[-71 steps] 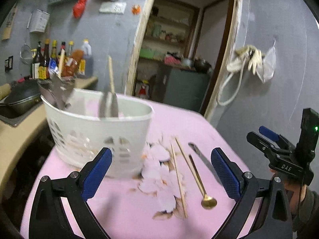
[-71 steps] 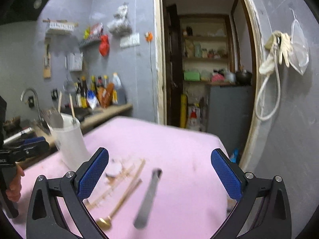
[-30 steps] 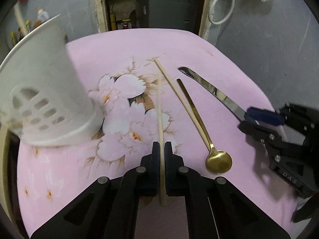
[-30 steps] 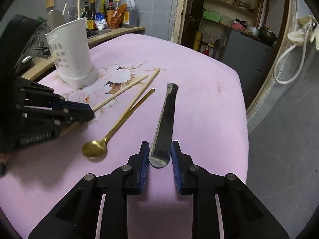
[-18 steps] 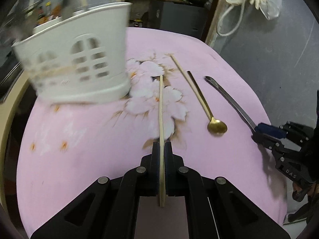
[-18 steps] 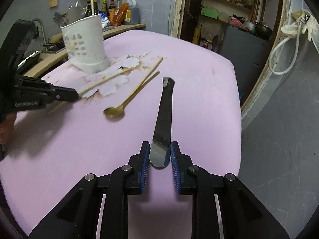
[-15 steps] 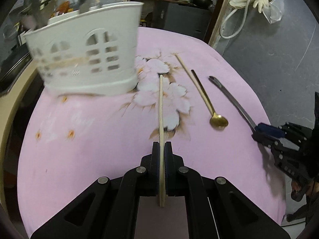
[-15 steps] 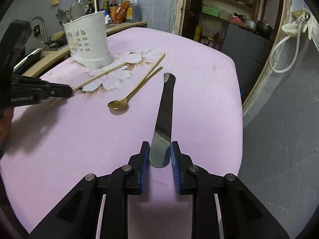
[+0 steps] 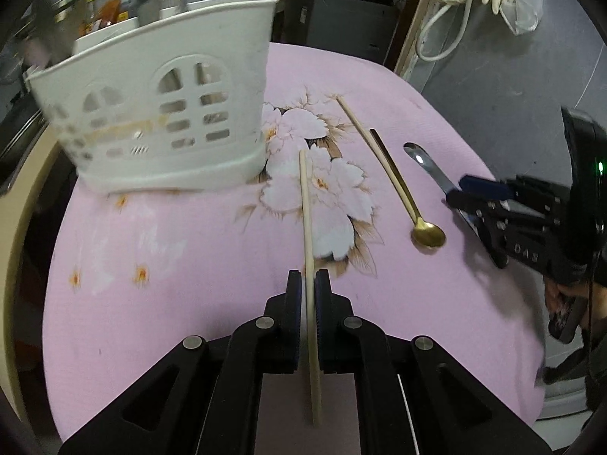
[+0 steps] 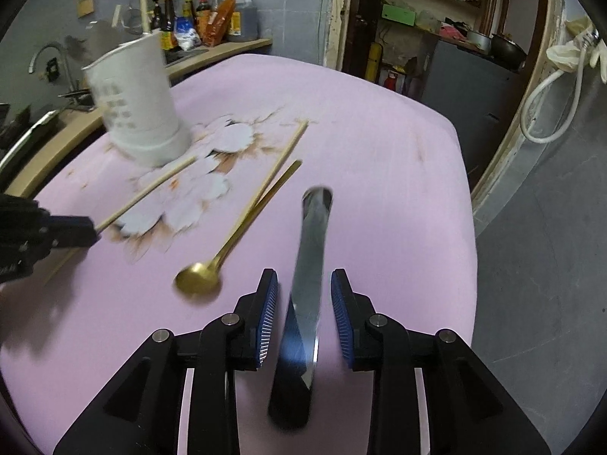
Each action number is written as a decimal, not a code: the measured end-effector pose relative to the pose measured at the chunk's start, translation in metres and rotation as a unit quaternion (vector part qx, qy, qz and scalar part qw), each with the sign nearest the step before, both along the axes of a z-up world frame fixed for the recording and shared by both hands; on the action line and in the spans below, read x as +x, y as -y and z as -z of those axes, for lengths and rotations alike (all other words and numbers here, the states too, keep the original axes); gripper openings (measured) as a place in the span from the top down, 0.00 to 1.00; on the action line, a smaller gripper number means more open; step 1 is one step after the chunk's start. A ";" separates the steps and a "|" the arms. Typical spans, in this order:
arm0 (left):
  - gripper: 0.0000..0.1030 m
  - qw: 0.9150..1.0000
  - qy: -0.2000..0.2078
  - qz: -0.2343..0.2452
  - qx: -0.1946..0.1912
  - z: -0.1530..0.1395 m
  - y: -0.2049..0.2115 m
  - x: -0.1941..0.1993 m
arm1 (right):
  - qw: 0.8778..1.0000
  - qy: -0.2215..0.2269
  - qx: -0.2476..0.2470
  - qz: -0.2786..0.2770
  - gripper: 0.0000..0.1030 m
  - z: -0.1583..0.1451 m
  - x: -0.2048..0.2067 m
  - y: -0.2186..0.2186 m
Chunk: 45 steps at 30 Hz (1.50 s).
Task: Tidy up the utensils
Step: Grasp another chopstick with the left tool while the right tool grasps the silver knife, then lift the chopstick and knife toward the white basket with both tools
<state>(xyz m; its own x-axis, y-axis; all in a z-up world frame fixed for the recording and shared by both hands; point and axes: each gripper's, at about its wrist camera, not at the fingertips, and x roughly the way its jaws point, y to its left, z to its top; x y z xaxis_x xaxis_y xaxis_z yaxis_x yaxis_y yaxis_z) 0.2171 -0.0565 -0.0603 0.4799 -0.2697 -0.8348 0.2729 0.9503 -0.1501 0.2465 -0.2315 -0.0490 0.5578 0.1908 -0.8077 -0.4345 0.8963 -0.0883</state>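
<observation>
My left gripper (image 9: 308, 295) has its jaws clenched on a chopstick (image 9: 305, 204); my right gripper (image 10: 303, 303) jaws stand released, the knife (image 10: 309, 265) between them, untouched.

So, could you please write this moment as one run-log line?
left gripper: shut on chopstick | right gripper: open around knife | on table: second chopstick, gold spoon | white holder: upright
</observation>
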 end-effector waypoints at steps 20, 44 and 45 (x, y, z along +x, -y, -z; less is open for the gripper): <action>0.97 0.999 -0.012 0.042 0.031 0.008 0.007 0.045 | 1.000 -0.003 -0.012 -0.014 0.78 0.012 0.039 -0.013; 0.97 0.979 0.185 -0.015 -0.088 -0.040 -0.020 -0.026 | 0.987 0.148 0.032 -0.050 0.86 -0.023 -0.016 -0.017; 0.97 0.975 0.201 -0.020 -0.096 -0.044 -0.022 -0.030 | 0.985 0.161 0.037 -0.053 0.86 -0.026 -0.020 -0.017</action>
